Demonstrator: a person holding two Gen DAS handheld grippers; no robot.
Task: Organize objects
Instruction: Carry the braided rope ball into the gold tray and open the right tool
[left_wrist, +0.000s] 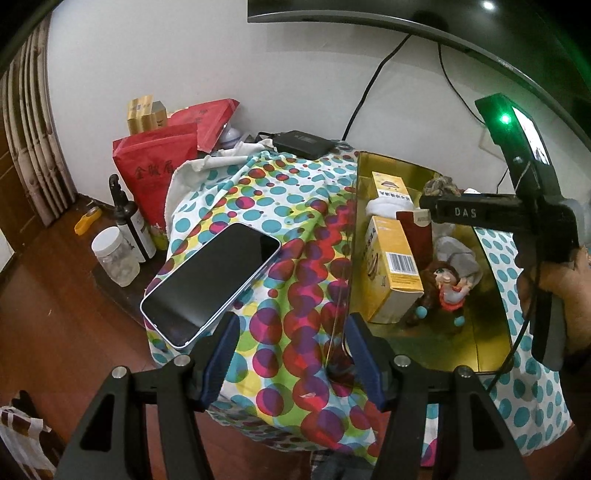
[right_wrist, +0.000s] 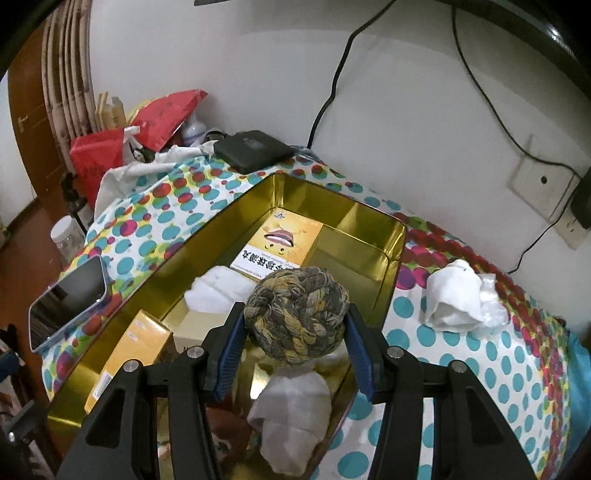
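Observation:
My right gripper (right_wrist: 295, 317) is shut on a knotted rope ball (right_wrist: 297, 314) of grey and yellow strands, held over the open gold tin (right_wrist: 343, 225). In the tin lie yellow boxes (right_wrist: 275, 240), a white rolled cloth (right_wrist: 218, 291), a grey rolled cloth (right_wrist: 291, 417) and a small doll (left_wrist: 448, 288). The left wrist view shows the ball (left_wrist: 441, 186) above the tin's (left_wrist: 480, 332) far part. My left gripper (left_wrist: 291, 354) stands open over the spotted cloth (left_wrist: 295, 236), beside the tin's near left corner, with nothing between its pads. A phone (left_wrist: 210, 284) lies face up to its left.
A white rolled sock and a clear plastic bag (right_wrist: 458, 295) lie on the cloth right of the tin. A black box (right_wrist: 251, 149) with cables sits by the wall. Red bags (left_wrist: 159, 162), a dark bottle (left_wrist: 129, 221) and a jar (left_wrist: 114, 258) stand left of the covered surface.

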